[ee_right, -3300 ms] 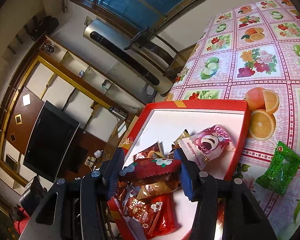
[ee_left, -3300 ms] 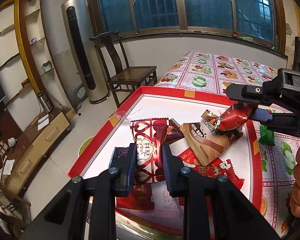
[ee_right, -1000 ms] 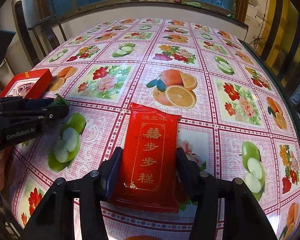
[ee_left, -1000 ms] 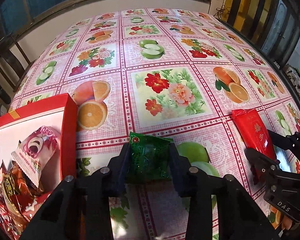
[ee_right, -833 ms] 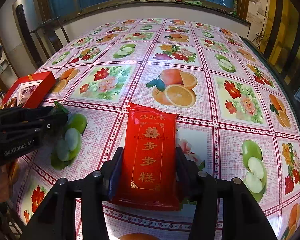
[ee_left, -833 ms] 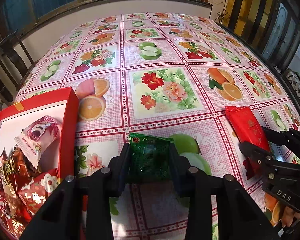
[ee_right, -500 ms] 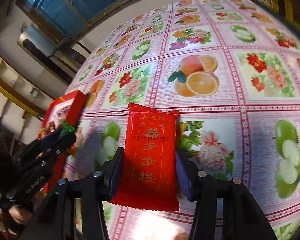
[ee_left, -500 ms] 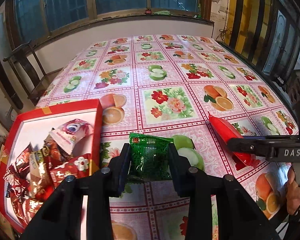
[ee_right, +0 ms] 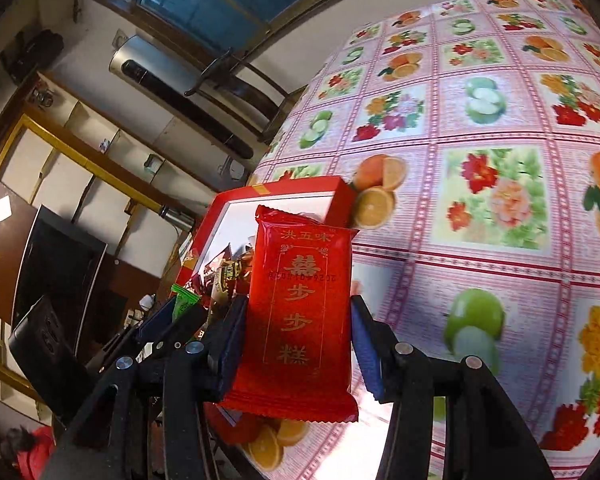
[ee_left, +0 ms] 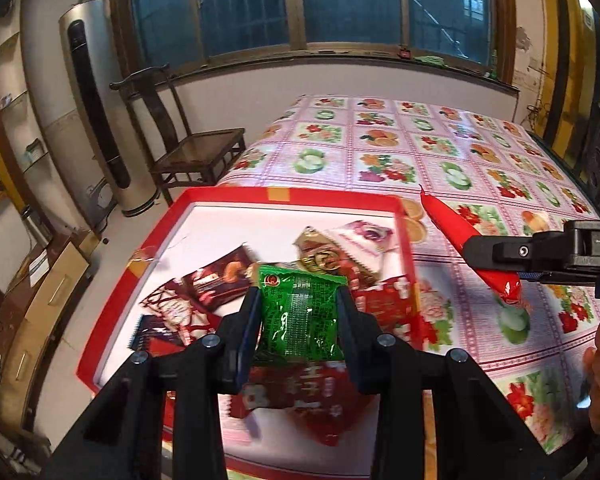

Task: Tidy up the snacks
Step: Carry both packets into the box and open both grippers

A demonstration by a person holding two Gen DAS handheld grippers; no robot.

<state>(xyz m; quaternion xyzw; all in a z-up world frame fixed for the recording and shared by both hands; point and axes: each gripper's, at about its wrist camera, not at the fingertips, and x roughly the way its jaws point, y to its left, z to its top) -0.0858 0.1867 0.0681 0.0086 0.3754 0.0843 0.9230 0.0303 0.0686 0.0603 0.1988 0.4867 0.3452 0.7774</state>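
Observation:
My left gripper (ee_left: 298, 312) is shut on a green snack packet (ee_left: 300, 316) and holds it in the air over the red tray (ee_left: 332, 194), which holds several red and brown snack packets (ee_left: 220, 276). My right gripper (ee_right: 296, 328) is shut on a flat red packet with gold writing (ee_right: 300, 304), held above the table next to the tray's right side. The red packet also shows in the left wrist view (ee_left: 464, 248). The green packet shows in the right wrist view (ee_right: 185, 300).
The table has a fruit-and-flower patterned cloth (ee_left: 440, 152). A dark wooden chair (ee_left: 188, 148) stands beyond the tray by the wall, with a tall silver fan (ee_left: 96, 108) to its left. The tray (ee_right: 224, 208) sits at the table's left end.
Both grippers lifted their packets off the tablecloth and carried them left. The green packet now hangs over the tray, and the red packet is beside it.

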